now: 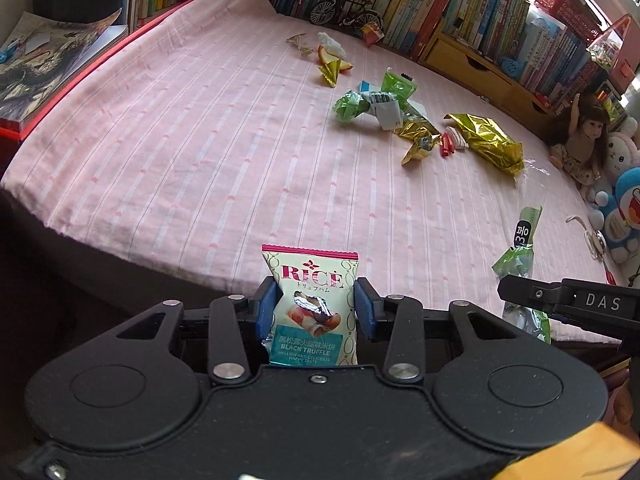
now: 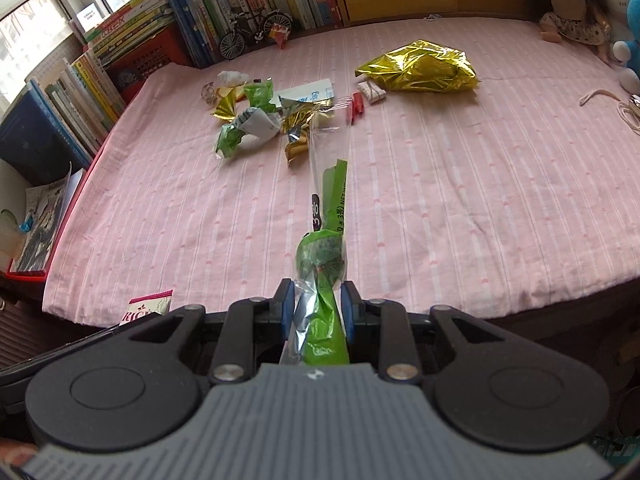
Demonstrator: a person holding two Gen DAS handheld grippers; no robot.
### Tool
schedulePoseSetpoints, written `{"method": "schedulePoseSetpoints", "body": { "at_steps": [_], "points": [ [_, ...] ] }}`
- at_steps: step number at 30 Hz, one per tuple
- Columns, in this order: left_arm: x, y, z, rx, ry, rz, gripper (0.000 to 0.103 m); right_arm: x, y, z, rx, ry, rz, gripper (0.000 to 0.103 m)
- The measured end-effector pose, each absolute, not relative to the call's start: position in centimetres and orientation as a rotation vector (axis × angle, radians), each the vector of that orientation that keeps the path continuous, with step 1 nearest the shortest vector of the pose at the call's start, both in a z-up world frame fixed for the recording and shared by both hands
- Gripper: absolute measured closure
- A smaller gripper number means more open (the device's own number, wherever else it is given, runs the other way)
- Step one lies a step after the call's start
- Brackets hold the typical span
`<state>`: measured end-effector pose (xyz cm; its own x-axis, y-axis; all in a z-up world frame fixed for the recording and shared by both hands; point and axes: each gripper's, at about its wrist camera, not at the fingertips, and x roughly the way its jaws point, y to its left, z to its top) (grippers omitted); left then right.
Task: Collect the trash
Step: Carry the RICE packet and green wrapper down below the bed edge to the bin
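Here left tool [image 1: 316,304] clamps rice cracker packet [image 1: 310,300] between pads; right tool [image 2: 316,312] pinches green wrapper [image 2: 322,264].

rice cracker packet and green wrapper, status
Left gripper shut on cream rice cracker packet. Right gripper shut on green plastic wrapper. More wrappers on pink bedsheet.

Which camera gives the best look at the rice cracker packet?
The left wrist view: the rice cracker packet faces the camera, clamped in the left tool. The right wrist view shows only its top corner.
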<state>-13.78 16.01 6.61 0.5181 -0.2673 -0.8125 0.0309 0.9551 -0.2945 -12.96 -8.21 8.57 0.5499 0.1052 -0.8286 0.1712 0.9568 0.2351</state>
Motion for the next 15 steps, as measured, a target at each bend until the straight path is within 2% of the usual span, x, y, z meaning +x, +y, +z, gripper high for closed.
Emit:
{"method": "schedulePoseSetpoints", "body": {
  "at_steps": [15],
  "points": [
    [-18.6, 14.2, 3.9, -0.278, 1.103, -0.063, 0.064, -17.3, -8.4, 5.3, 0.299, 1.109, 0.106, 0.073]
  ]
}}
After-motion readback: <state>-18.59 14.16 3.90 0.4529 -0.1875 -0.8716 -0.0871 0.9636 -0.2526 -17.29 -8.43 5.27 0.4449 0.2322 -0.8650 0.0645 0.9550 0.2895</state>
